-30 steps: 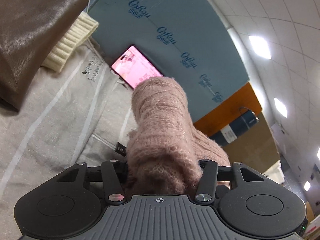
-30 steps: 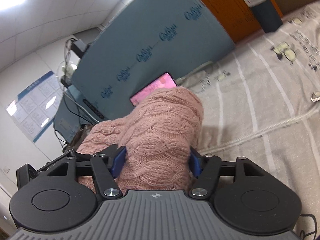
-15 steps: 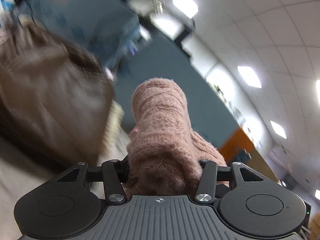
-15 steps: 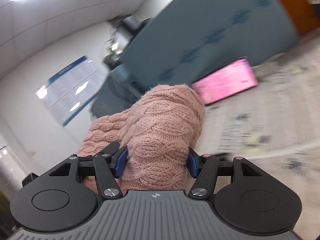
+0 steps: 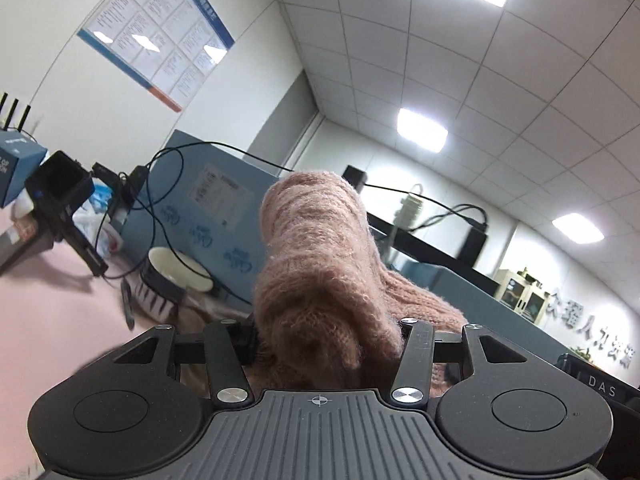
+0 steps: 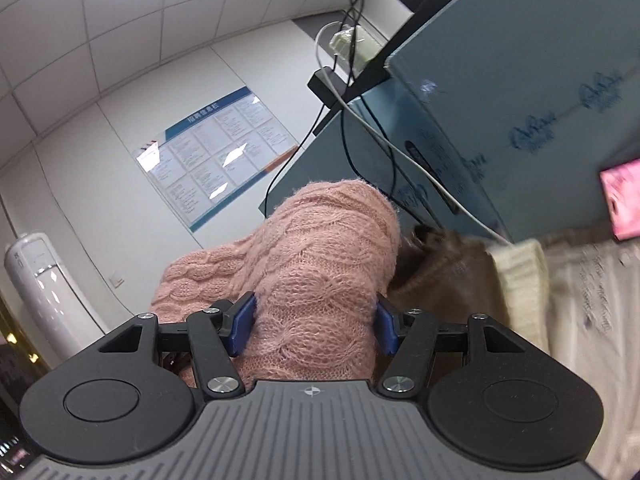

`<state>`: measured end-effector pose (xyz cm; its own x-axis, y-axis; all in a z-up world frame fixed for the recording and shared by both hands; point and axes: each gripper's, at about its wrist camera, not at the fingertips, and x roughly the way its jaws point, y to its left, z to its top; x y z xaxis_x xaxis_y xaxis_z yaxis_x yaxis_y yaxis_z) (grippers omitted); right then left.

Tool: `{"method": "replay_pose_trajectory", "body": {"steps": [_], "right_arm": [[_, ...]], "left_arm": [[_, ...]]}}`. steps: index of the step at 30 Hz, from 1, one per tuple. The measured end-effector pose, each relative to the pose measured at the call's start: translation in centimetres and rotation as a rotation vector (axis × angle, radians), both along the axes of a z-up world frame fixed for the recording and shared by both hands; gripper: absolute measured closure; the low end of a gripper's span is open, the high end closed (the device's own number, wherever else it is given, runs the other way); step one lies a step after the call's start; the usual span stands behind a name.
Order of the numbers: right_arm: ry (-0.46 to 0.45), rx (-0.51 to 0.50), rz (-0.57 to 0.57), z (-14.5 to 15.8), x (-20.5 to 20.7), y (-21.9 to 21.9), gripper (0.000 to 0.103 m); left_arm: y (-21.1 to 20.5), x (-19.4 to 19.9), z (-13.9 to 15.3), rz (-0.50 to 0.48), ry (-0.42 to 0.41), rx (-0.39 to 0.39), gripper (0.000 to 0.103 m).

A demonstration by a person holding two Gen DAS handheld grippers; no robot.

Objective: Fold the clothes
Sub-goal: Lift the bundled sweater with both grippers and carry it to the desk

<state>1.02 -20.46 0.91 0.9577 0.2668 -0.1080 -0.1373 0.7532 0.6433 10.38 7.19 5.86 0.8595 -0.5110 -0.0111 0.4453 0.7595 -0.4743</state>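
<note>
A pink cable-knit sweater bulges up between the fingers of my left gripper, which is shut on it. The same pink sweater fills my right gripper, shut on it between its blue pads. Both grippers are lifted and tilted upward, so the ceiling and walls fill the views. In the right wrist view a brown jacket with a cream ribbed cuff lies just beyond the sweater, on a light printed bedsheet.
Blue foam boards with cables stand behind the bed. A pink phone screen shows at the right edge. In the left wrist view a pink surface carries a black camera, a cream bowl and cables.
Both grippers swung up and to the left with the sweater still held. The bedsheet and phone left the left view; a desk and the ceiling came in.
</note>
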Motion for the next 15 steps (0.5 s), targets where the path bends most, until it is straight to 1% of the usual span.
{"method": "replay_pose_trajectory", "body": {"steps": [3, 5, 6, 7, 8, 9, 11, 12, 15], "right_arm": [[0.029, -0.056, -0.042, -0.9, 2.1, -0.2, 0.046], [0.049, -0.093, -0.069, -1.5, 3.5, -0.4, 0.046], [0.059, -0.112, -0.083, -1.8, 4.2, -0.5, 0.046], [0.069, -0.131, -0.097, -2.1, 5.0, -0.5, 0.045], [0.079, -0.149, -0.111, -2.4, 5.7, -0.6, 0.044], [0.086, -0.167, -0.124, -2.7, 6.3, -0.7, 0.042], [0.086, -0.191, -0.133, -3.4, 7.5, -0.7, 0.040], [0.088, -0.202, -0.136, -3.6, 8.1, -0.6, 0.037], [0.098, -0.268, -0.162, -4.2, 9.4, 0.0, 0.032]], "left_arm": [[-0.9, 2.4, -1.0, 0.016, 0.037, 0.017, 0.053], [-1.6, 3.7, -2.3, 0.078, 0.049, -0.019, 0.045], [-1.9, 4.4, -2.8, 0.101, 0.049, -0.012, 0.043], [-2.2, 5.0, -3.2, 0.118, 0.046, 0.014, 0.042], [-2.5, 5.6, -3.5, 0.135, 0.046, 0.047, 0.038], [-2.4, 5.9, -3.6, 0.150, 0.053, 0.063, 0.034], [-1.9, 6.4, -3.9, 0.176, 0.075, 0.065, 0.017], [-1.6, 6.5, -4.0, 0.190, 0.080, 0.059, 0.015], [-0.2, 6.4, -3.9, 0.236, 0.081, 0.024, 0.012]]}}
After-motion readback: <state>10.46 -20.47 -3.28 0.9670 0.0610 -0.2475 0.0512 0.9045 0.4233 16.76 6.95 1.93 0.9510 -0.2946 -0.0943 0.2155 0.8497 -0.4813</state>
